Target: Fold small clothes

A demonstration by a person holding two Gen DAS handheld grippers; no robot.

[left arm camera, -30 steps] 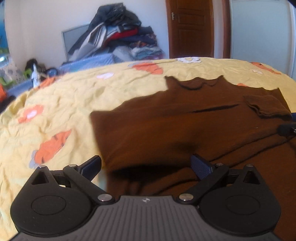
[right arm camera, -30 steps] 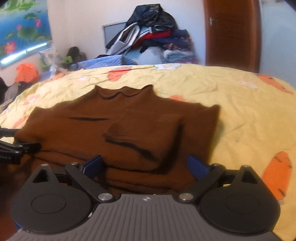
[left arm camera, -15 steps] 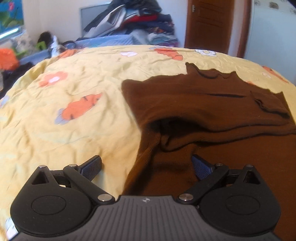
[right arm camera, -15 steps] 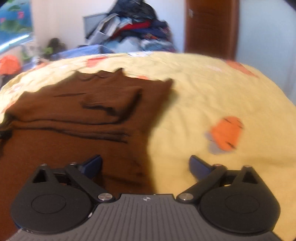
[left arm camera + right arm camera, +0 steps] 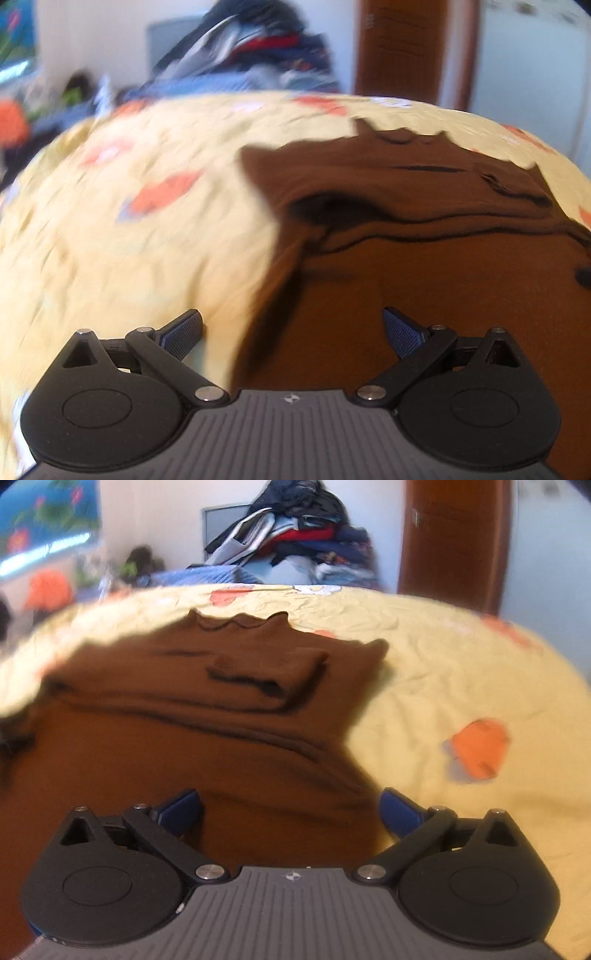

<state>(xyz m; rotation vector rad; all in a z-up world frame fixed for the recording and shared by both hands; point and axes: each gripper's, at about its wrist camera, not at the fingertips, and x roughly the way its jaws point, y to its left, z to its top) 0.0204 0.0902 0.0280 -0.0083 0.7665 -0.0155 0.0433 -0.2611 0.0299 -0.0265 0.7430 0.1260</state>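
A brown knit sweater [image 5: 424, 229] lies spread on the bed [image 5: 129, 240], and both views look down along it toward the wavy ribbed collar [image 5: 242, 622] at the far end. The knit is soft and matte, bunched into low dark creases across the middle, with a folded sleeve [image 5: 273, 672] lying flat over the chest, its ribbed cuff end dark-edged. The bedsheet is pale yellow cotton, crumpled all over, printed with orange shapes [image 5: 480, 747].

Left gripper [image 5: 293, 330]: fingers spread wide, nothing between them, the blue cross-hatched pads facing each other. The left pad [image 5: 183, 332] hangs over bare sheet, the right pad [image 5: 400, 330] over brown knit, so the sweater's left edge runs up between them. Whether the tips touch the cloth I cannot tell; the picture is smeared on this side.

Right gripper [image 5: 290, 810]: jaws opening, fingers released and wide apart, gripping nothing. The left pad [image 5: 181, 808] sits above the sweater, the right pad [image 5: 400, 812] right at the sweater's edge where brown meets yellow. The near hem of the sweater passes under both black, rounded gripper bodies with their grey ribbed plates.

Beyond the bed, a heap of mixed clothes [image 5: 295, 542], dark, red and striped, slumps against a white wall, beside a brown wooden door [image 5: 454, 542]. A bright blue floral picture [image 5: 48, 520] shows at far left
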